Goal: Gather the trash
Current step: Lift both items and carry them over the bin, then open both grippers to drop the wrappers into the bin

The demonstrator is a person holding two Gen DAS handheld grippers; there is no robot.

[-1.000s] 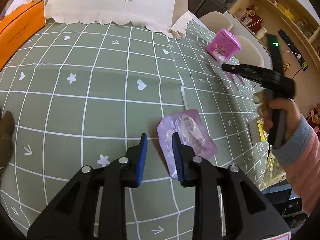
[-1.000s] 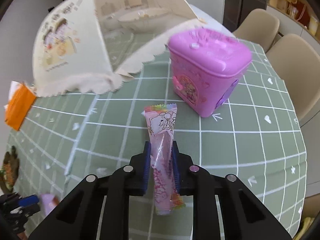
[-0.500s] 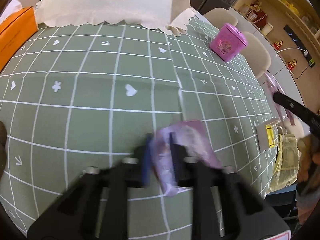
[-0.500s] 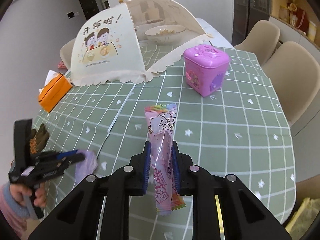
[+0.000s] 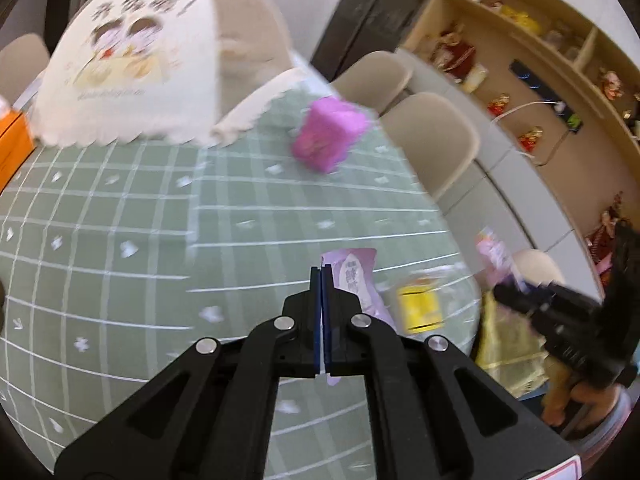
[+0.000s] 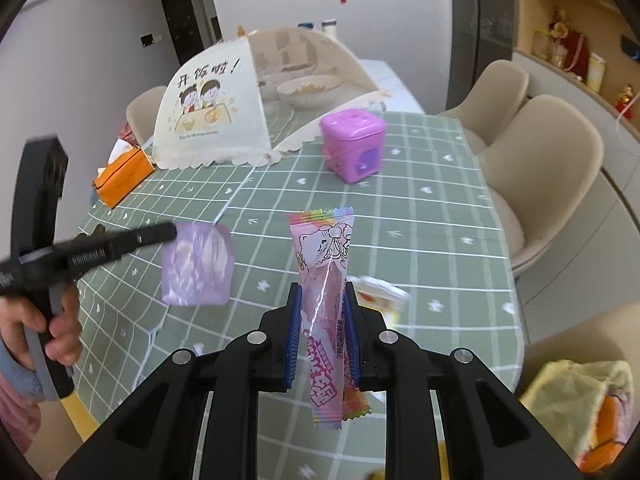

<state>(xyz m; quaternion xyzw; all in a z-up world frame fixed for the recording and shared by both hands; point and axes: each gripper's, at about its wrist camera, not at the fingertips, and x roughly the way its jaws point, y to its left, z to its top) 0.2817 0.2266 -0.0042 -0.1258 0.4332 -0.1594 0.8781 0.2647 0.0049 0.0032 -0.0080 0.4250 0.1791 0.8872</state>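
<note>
Two grippers each hold one piece above the green tabletop (image 6: 420,216): left gripper (image 5: 322,280) jaws closed on a purple wrapper (image 5: 356,280), right gripper (image 6: 320,312) jaws clamping a pink candy wrapper (image 6: 326,280).

My table (image 6: 440,216) wears a green grid cloth; on it stand a purple box (image 6: 354,148), a food cover (image 6: 240,108) and an orange tissue box (image 6: 122,178).

On table (image 6: 440,216): box (image 6: 354,148) at 12 o'clock, food cover (image 6: 224,116) at 11, tissue box (image 6: 122,176) at 10; chairs (image 6: 548,176) at 2.
</note>
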